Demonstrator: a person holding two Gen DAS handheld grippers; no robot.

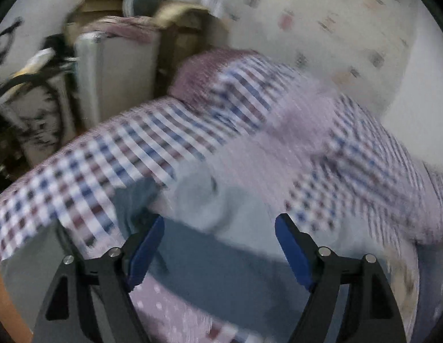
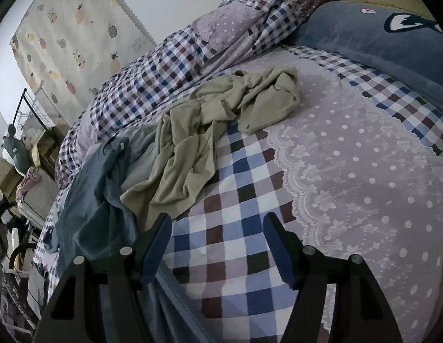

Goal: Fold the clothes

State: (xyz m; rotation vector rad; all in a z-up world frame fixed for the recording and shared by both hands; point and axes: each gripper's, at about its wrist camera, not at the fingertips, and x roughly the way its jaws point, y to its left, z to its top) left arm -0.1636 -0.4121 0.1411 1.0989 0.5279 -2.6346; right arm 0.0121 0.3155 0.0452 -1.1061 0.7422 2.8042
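A: What is the right wrist view showing?

B: The right claw [image 2: 217, 243] is hovering over the bed [image 2: 364, 171] with its blue-padded fingers [image 2: 154, 245] spread wide and nothing lying between them. A crumpled beige garment [image 2: 221, 120] is lying in a heap on the checked and dotted bedsheet [image 2: 238, 200]. Just beside it on the left, touching it, a blue-grey garment [image 2: 98, 200] is draping toward the edge of the bed.

A: And what is lying beyond the clothes?

B: A checked quilt [image 2: 164, 68] is lying bunched along the far side of the bed, and a blue pillow [image 2: 378, 40] is resting at the head end. A pineapple-print curtain [image 2: 72, 28] is hanging on the wall behind.

A: What is the left wrist view showing?

B: The picture is blurring heavily. The left claw [image 1: 220, 223] is also standing spread, its fingers [image 1: 148, 251] well apart and gripping nothing. Blue-grey cloth [image 1: 221, 263] is lying under and just ahead of it, with a paler fold near the middle. The same checked quilt [image 1: 135, 148] is crossing the frame behind, and a pale suitcase [image 1: 115, 80] is standing past the end of the bed.
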